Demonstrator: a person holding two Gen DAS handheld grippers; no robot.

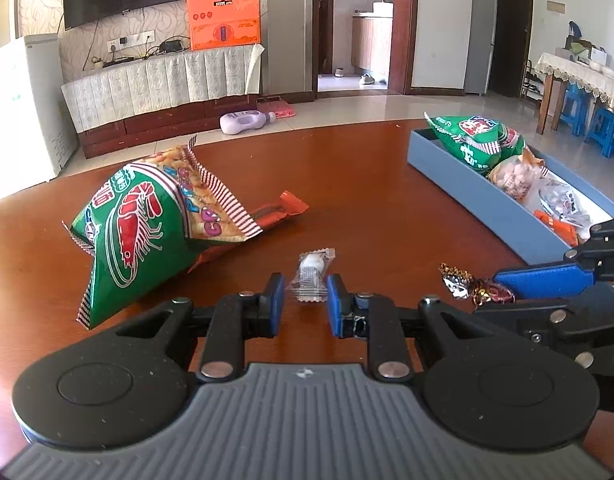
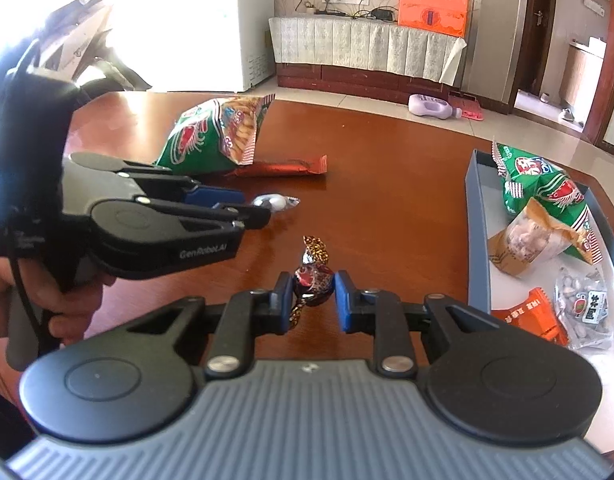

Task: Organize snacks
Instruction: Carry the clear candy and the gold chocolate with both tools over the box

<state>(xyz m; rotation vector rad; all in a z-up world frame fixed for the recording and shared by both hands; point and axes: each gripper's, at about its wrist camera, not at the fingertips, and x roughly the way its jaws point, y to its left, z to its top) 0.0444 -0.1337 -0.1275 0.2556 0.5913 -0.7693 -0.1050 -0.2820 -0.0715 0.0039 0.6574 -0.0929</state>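
My left gripper [image 1: 305, 289] is shut on a small white candy in a clear wrapper [image 1: 311, 274], low over the brown table [image 1: 367, 200]. The right wrist view shows this gripper [image 2: 253, 210] from the side, with the white candy [image 2: 277, 202] at its tips. My right gripper [image 2: 313, 286] is shut on a dark red candy with gold twisted ends [image 2: 314, 276]. In the left wrist view that candy [image 1: 459, 280] shows at the right gripper's blue fingers [image 1: 543, 280]. A green prawn-cracker bag [image 1: 147, 232] lies on a red snack bar [image 1: 279, 212] at the left.
A blue tray [image 1: 467, 176] at the right holds a green snack bag [image 1: 475, 136], a tan bag of nuts [image 2: 523, 244], a clear pack [image 2: 583, 308] and an orange pack [image 2: 535, 316]. A hand [image 2: 67, 312] grips the left tool's handle. The table's far edge curves behind the bags.
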